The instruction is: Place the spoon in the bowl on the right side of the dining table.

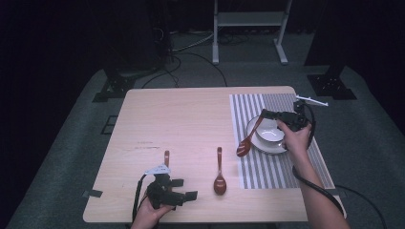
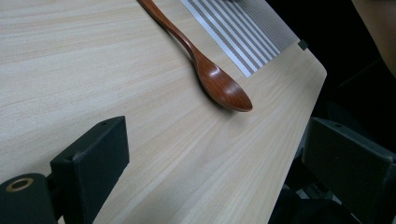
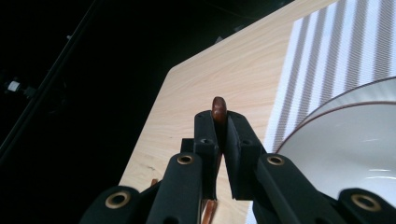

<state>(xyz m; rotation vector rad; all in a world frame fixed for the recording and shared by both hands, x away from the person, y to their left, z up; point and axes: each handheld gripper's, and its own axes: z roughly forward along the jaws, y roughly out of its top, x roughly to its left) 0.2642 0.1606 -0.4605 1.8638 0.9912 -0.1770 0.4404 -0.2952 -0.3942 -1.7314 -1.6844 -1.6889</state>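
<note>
My right gripper [image 1: 264, 115] is shut on the handle of a brown wooden spoon [image 1: 248, 140]. The spoon slants down to the left, with its bowl end low over the left edge of the striped placemat [image 1: 267, 176]. In the right gripper view the handle tip [image 3: 218, 108] pokes out between the closed jaws [image 3: 219, 122], beside a white bowl [image 3: 345, 154]. That bowl [image 1: 270, 131] sits on a plate on the mat. A second brown spoon [image 1: 219, 174] lies flat at mid-table and is also in front of the open, empty left gripper [image 2: 217, 128] as spoon [image 2: 212, 77]. The left gripper [image 1: 185, 189] rests near the front edge.
A third spoon's handle [image 1: 166, 157] sticks out behind the left gripper. The placemat corner [image 2: 243, 37] reaches near the table's front right edge [image 2: 308, 88]. A white metal stand [image 1: 249, 21] is on the dark floor beyond the table.
</note>
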